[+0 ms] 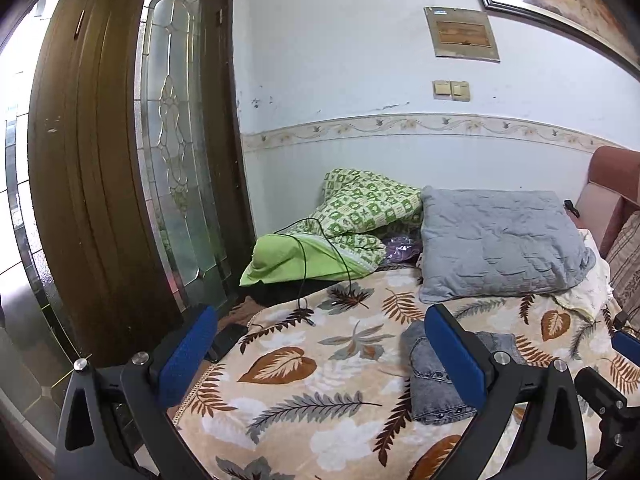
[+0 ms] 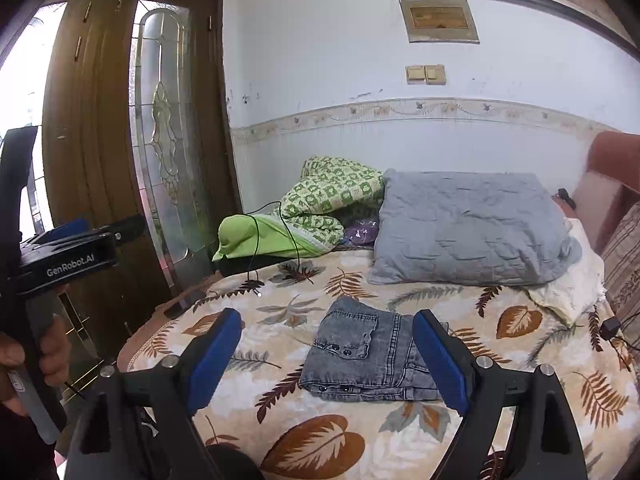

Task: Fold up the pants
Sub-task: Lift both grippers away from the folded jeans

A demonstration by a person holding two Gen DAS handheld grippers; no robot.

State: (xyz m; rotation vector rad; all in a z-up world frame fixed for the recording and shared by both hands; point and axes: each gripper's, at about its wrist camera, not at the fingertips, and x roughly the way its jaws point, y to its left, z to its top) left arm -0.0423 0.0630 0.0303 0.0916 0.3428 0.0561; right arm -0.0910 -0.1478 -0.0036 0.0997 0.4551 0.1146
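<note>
Hovering both grippers off folded pants point(image 2: 368, 356) — compact bundle mid-bed on leaf blanket point(image 2: 320, 432), short of grey pillow point(image 2: 468, 228). Left gripper point(image 1: 320, 356) released, empty; right gripper point(image 2: 328, 364) released, empty. I judge fold done — I'd press edges flat, avoid snagging waistband.
</note>
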